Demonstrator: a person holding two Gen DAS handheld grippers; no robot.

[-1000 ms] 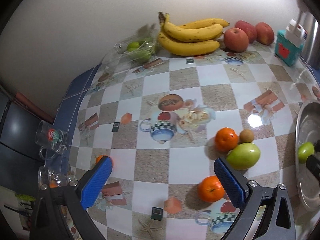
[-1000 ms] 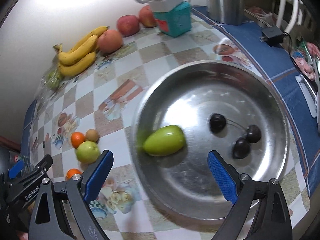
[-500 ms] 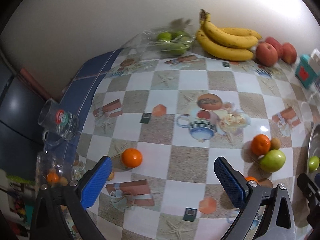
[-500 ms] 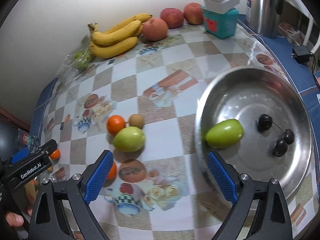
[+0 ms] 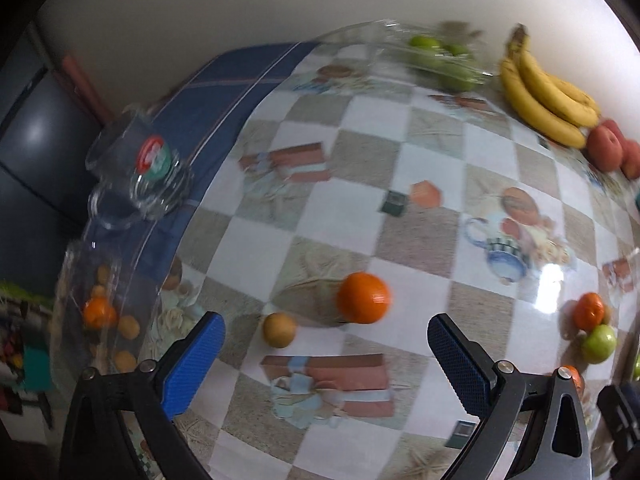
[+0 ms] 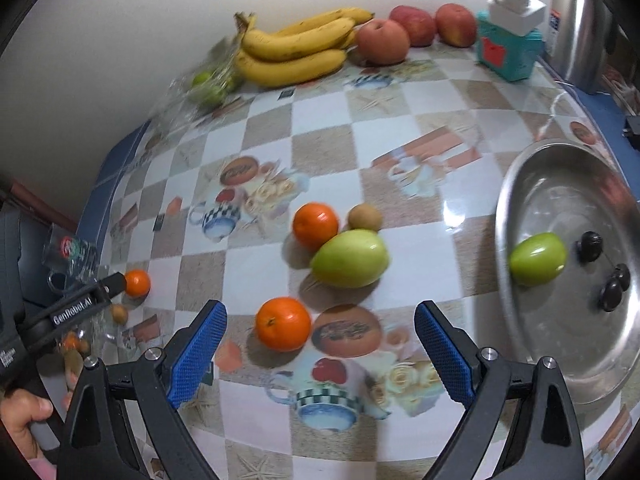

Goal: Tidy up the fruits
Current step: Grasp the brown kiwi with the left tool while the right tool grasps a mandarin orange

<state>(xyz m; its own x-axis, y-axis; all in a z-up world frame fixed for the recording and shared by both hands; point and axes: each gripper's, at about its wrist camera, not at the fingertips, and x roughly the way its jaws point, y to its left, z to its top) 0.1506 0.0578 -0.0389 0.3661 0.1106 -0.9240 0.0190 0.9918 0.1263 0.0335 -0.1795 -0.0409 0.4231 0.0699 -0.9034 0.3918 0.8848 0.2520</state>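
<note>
The loose fruit lies scattered on a table covered with a glossy checked oilcloth (image 6: 320, 136) printed with cups, gift boxes and fruit. Near the right gripper (image 6: 320, 344), whose blue-padded jaws stand wide apart and hold nothing, an orange (image 6: 283, 323) sits just ahead of the fingers; beyond it a large green fruit (image 6: 350, 258) touches a second orange (image 6: 315, 226) and a small brown fruit (image 6: 364, 217). To the right, a steel bowl (image 6: 560, 360) holds another green fruit (image 6: 538, 258) and three dark cherries (image 6: 612, 280).

The left gripper (image 5: 326, 354) is likewise spread wide and empty, with an orange (image 5: 363, 298) and a small brown fruit (image 5: 279, 329) lying on the cloth just ahead of it. At the table's left edge, on a blue cloth (image 5: 224, 92), stand a glass mug (image 5: 140, 178) and a clear container (image 5: 100, 320) with small fruits inside.

Along the pale wall (image 6: 120, 20) at the back lie bananas (image 6: 296, 50), three red apples (image 6: 412, 30), a clear bag of green fruit (image 6: 204, 84), a teal box (image 6: 508, 54) and a steel kettle (image 6: 580, 28).
</note>
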